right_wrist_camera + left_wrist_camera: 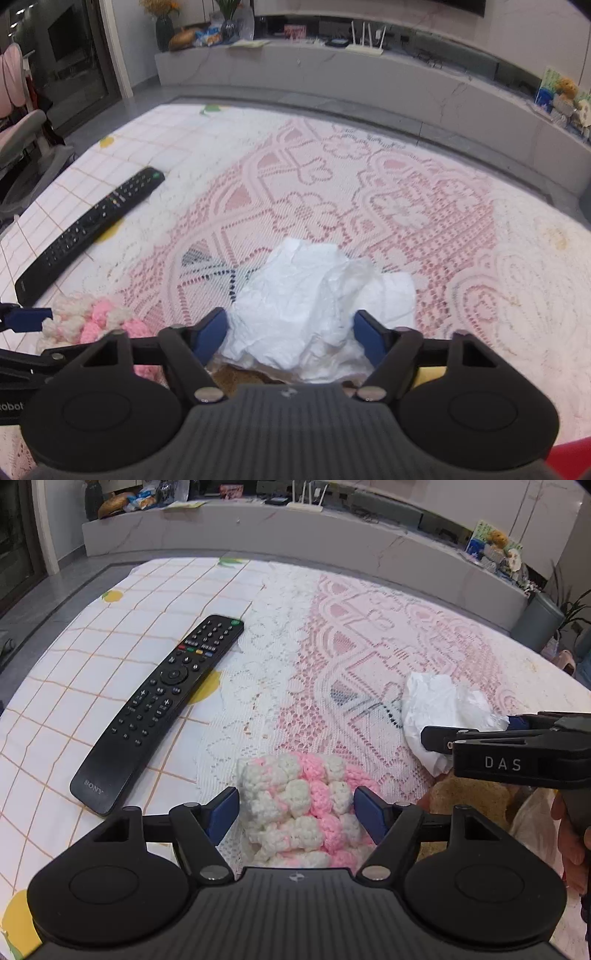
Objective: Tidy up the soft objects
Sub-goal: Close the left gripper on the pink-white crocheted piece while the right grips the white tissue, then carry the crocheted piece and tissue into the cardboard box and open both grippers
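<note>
A pink-and-white crocheted piece lies on the lace cloth, also seen in the right wrist view. My left gripper straddles it, open, its blue pads just off the yarn on either side. A crumpled white plastic sheet lies to the right. My right gripper is open around it, pads at its flanks. In the left wrist view the right gripper reaches in from the right edge.
A black Sony remote lies diagonally on the checked cloth to the left. Something brown sits under the white sheet's near edge. A hand is at the right. The table's far edge borders a grey floor and a low marble shelf.
</note>
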`<action>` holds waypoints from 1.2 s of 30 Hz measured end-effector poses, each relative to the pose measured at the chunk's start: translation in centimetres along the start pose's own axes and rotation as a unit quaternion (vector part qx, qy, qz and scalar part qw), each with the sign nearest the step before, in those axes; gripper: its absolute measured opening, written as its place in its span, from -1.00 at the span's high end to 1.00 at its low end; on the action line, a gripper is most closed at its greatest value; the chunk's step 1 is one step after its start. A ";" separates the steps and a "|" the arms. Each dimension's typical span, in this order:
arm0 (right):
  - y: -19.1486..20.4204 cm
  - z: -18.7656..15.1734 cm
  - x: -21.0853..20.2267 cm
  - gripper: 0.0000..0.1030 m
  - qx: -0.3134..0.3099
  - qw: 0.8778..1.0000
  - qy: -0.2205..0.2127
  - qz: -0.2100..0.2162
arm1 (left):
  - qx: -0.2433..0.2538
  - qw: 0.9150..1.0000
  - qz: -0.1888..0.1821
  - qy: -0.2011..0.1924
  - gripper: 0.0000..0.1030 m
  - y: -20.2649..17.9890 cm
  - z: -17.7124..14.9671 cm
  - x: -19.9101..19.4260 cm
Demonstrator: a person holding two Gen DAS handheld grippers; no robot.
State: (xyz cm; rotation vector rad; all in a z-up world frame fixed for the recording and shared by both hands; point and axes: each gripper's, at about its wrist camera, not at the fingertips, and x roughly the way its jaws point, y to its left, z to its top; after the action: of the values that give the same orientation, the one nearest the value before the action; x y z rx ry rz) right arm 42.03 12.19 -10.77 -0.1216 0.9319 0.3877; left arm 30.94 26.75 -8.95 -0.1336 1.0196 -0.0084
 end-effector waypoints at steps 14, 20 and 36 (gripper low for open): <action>1.8 0.1 -0.2 0.49 -0.051 0.999 -0.005 0.012 | 0.044 0.998 0.028 -0.022 0.45 -1.9 0.0 -1.4; 2.2 1.2 -2.2 0.59 -0.056 0.997 -0.035 0.044 | 0.023 0.999 0.022 -0.030 0.49 -1.0 0.7 -2.7; 2.9 3.3 -10.5 0.61 -0.062 0.987 -0.105 0.103 | 0.036 0.995 0.042 -0.084 0.50 -1.8 2.2 -9.7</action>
State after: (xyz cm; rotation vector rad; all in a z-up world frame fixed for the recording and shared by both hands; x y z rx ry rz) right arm 37.87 12.93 -0.21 -0.0954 0.7139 0.6384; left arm 27.86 25.89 0.64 -0.0254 0.8560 0.0420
